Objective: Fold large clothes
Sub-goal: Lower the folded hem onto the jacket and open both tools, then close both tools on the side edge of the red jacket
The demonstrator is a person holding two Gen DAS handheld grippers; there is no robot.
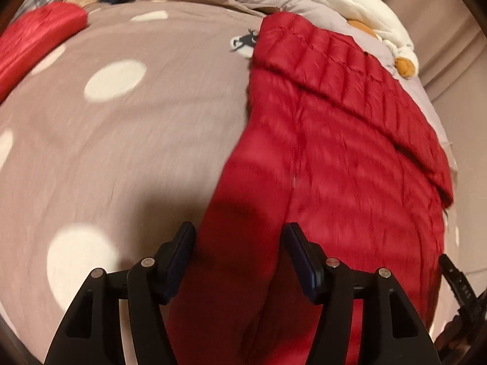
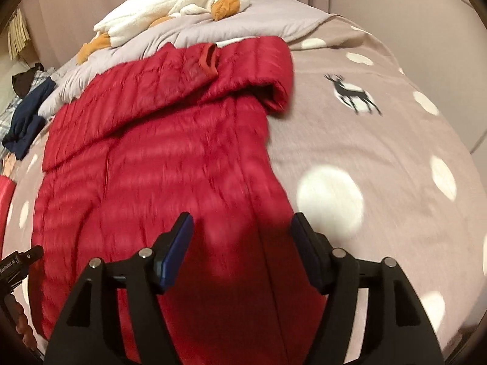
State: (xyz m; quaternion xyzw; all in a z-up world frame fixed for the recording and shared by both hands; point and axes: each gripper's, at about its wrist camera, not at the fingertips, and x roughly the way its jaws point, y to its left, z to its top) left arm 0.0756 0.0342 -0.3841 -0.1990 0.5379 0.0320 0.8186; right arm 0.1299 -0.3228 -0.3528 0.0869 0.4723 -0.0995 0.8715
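Left wrist view: left gripper hangs released over the red puffer jacket, right gripper too. Sleeves look folded; probably bottom hem next.

Each tool, left and right, has black angular arms, silver round pins and dark blue pads.

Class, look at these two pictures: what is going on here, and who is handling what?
A person with a handheld claw in each hand is folding a red puffer jacket on a bed with a dotted bedspread. One sleeve is already folded across the jacket's chest. The left claw and right claw both hover open above the jacket's lower part, gripping nothing. A plush duck lies at the head of the bed.
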